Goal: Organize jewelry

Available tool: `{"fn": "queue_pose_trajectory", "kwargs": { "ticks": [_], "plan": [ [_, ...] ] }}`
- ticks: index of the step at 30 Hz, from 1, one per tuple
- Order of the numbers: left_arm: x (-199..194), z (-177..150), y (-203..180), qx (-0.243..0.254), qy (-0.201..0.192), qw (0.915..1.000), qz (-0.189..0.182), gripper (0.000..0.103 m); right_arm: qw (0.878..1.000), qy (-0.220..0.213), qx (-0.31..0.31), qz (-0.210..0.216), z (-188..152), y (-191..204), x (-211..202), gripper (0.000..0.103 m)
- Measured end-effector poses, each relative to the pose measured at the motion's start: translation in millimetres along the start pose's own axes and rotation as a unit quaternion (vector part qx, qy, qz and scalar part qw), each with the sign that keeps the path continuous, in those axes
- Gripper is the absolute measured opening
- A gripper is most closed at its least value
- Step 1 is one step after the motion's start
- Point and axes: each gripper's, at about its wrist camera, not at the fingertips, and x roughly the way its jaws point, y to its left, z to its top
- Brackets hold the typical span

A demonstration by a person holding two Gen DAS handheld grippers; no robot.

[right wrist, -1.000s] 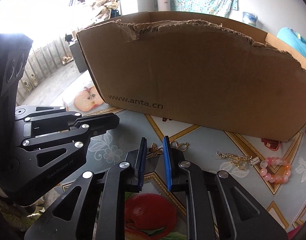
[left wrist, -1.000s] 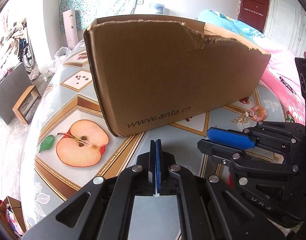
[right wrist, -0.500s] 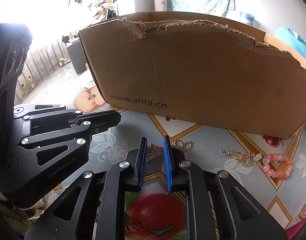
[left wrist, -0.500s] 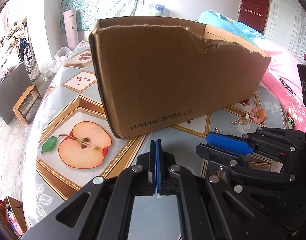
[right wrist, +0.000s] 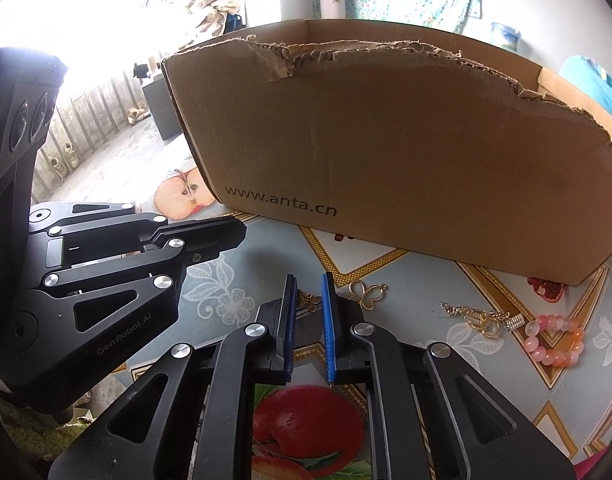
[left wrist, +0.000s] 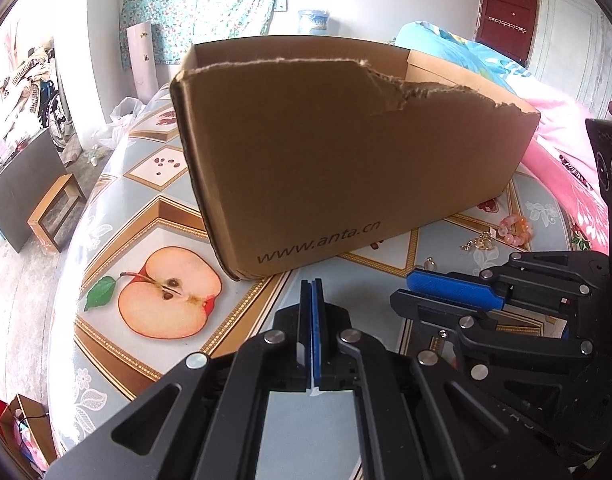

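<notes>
Your right gripper (right wrist: 309, 300) is closing around a small bronze butterfly charm (right wrist: 309, 300) on the tabletop (right wrist: 266, 248).

Its blue pads stand a narrow gap apart with the charm between them, not yet pinched as far as you can see; your left gripper (left wrist: 311, 292) is fully closed on nothing and hangs idle over the tabletop beside it. Just right of the charm lies a gold butterfly outline (right wrist: 366, 294), then a gold chain piece (right wrist: 472, 314) and a pink bead bracelet (right wrist: 554, 340), all in front of the torn cardboard box (right wrist: 386, 152). You seem to be at the first pick-up: finish the squeeze, check the thin charm is caught, then lift it over the low torn rim into the box.
</notes>
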Motion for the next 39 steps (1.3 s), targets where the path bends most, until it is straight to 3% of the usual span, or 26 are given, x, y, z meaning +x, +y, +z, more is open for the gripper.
{"fn": "queue_pose_trajectory", "kwargs": {
  "ticks": [7,11,13,15,18,20,25,28,33,39],
  "plan": [
    [-4.6,1.2,-5.6,0.007,-0.003,1.0000,0.000,0.000,1.000,-0.008,0.007,0.011,-1.8,-8.4,-15.4,0.010],
    [-4.1,4.5,-17.8,0.020,0.000,0.9994,-0.027,0.000,0.999,-0.019,0.027,-0.001,-7.2,-27.0,-32.3,0.010],
    [-0.9,7.2,-27.8,0.031,0.005,0.9985,-0.045,0.008,0.999,-0.025,0.042,-0.009,-11.2,-37.7,-39.9,0.010],
    [3.6,9.5,-37.8,0.040,0.007,0.9975,-0.058,0.029,0.998,-0.031,0.057,-0.016,-15.2,-47.5,-48.0,0.010],
    [12.7,12.4,-51.7,0.056,0.012,0.9967,-0.058,0.040,0.996,-0.039,0.071,-0.026,-20.0,-59.8,-57.3,0.010],
    [20.0,13.8,-58.1,0.064,0.017,0.9965,-0.051,0.041,0.996,-0.044,0.078,-0.028,-21.7,-65.2,-62.1,0.010],
    [27.7,13.7,-70.8,0.099,0.011,0.9947,-0.023,0.041,0.994,-0.053,0.095,-0.024,-27.7,-76.7,-66.7,0.010],
    [29.8,16.6,-71.9,0.092,0.015,0.9954,-0.022,0.025,0.993,-0.058,0.103,-0.018,-29.7,-79.1,-64.1,0.010],
    [28.7,15.6,-87.5,0.136,0.016,0.9905,-0.001,0.007,0.991,-0.069,0.114,-0.009,-32.6,-83.8,-67.5,0.010],
    [27.1,12.9,-98.9,0.169,0.015,0.9853,0.019,0.000,0.990,-0.080,0.118,0.002,-31.6,-86.6,-69.7,0.010]
  ]
}}
